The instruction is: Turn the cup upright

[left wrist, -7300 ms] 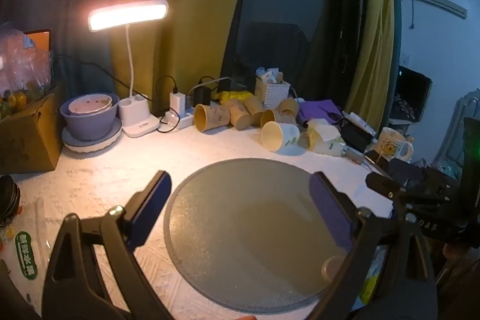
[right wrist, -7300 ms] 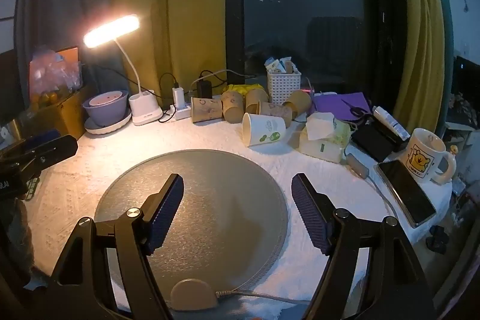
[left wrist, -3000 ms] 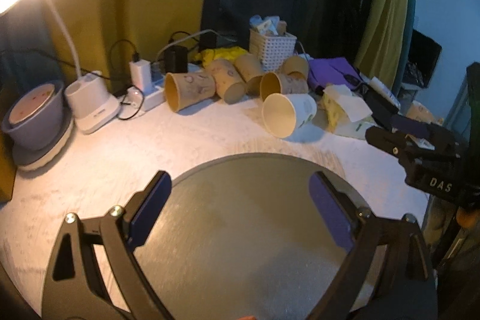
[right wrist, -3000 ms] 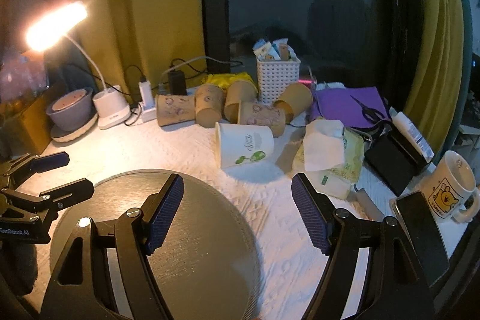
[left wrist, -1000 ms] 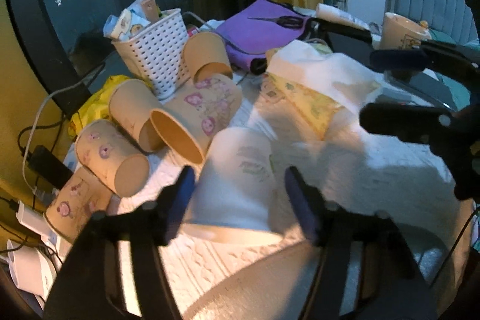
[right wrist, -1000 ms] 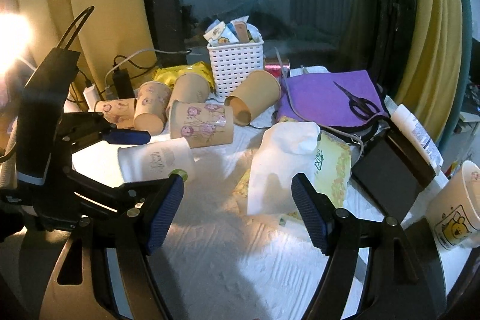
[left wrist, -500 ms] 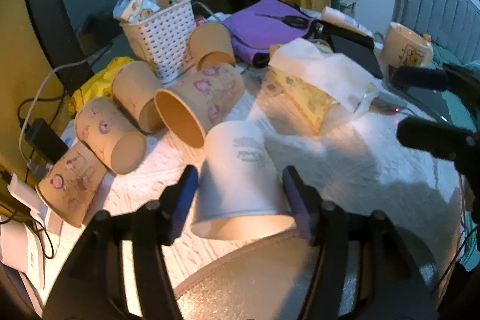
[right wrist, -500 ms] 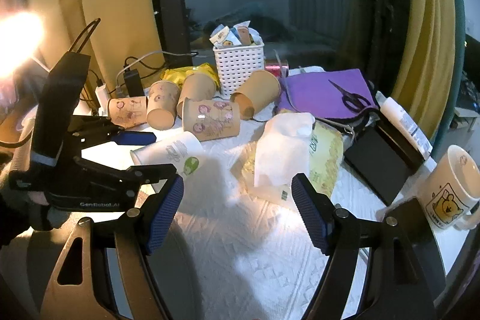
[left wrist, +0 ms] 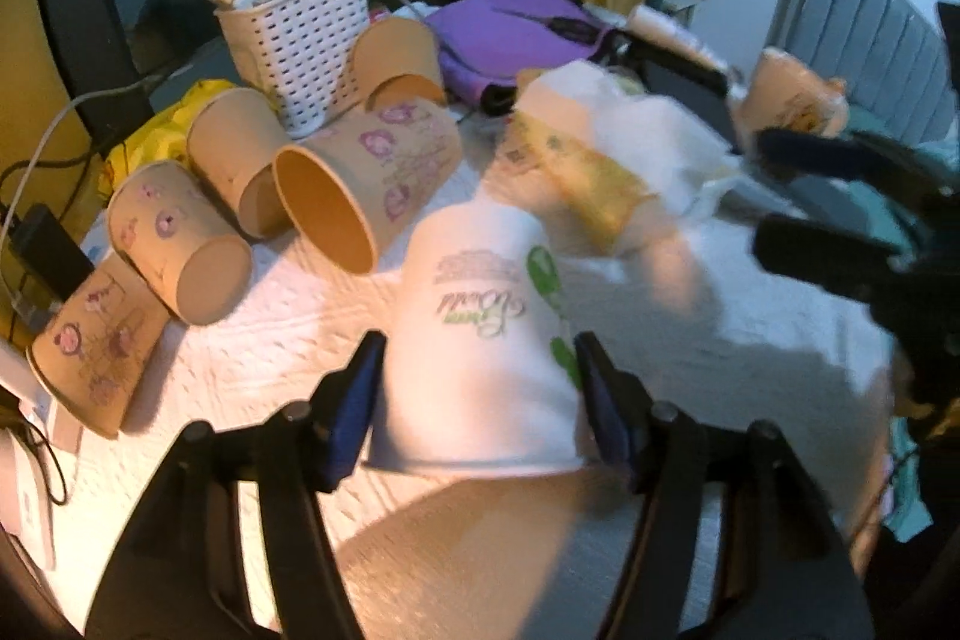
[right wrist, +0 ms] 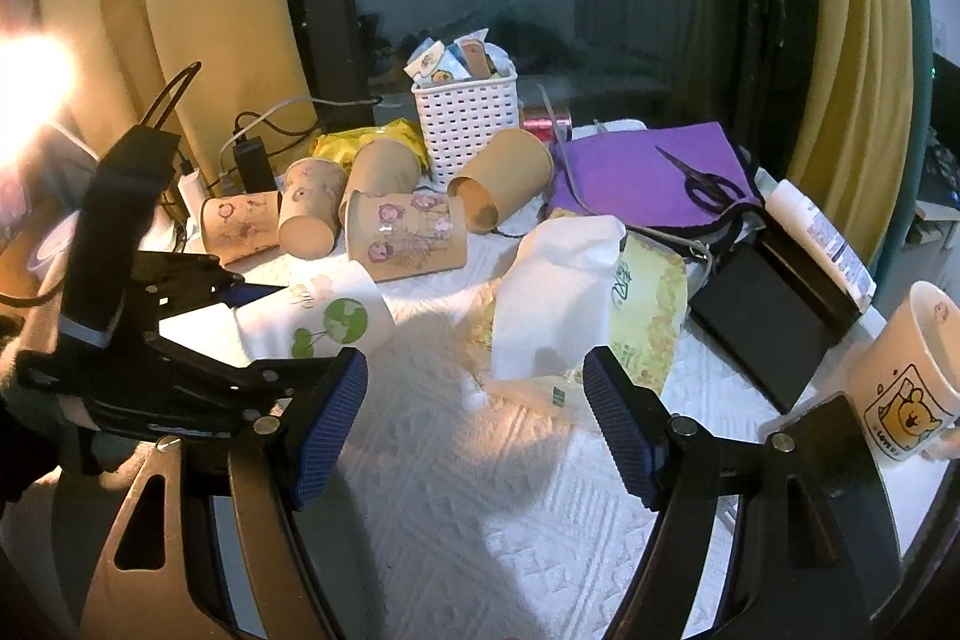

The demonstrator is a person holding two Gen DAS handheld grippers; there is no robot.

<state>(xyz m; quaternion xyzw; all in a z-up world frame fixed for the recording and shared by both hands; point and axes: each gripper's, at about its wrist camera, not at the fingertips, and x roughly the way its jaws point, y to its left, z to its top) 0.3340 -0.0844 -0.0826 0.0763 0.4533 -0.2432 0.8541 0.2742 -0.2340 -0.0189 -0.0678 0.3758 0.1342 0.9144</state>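
A white paper cup (left wrist: 480,340) with green print sits between the pads of my left gripper (left wrist: 477,388), which is shut on it. Its open rim faces my camera and its base points away. The cup is lifted and tilted above the white mat; in the right wrist view the white cup (right wrist: 324,319) shows at left, held by the left gripper (right wrist: 252,328). My right gripper (right wrist: 474,418) is open and empty, above the white mat in front of a tissue pack (right wrist: 576,316).
Several brown paper cups (left wrist: 366,184) lie on their sides by a white basket (left wrist: 300,40). A purple pouch with scissors (right wrist: 660,172), a black case (right wrist: 774,316), a bear mug (right wrist: 906,376) and a round grey mat (left wrist: 492,562) are around.
My left gripper closed on the white cup and lifted and tipped it, base away. The right gripper drew back a little and stayed open.
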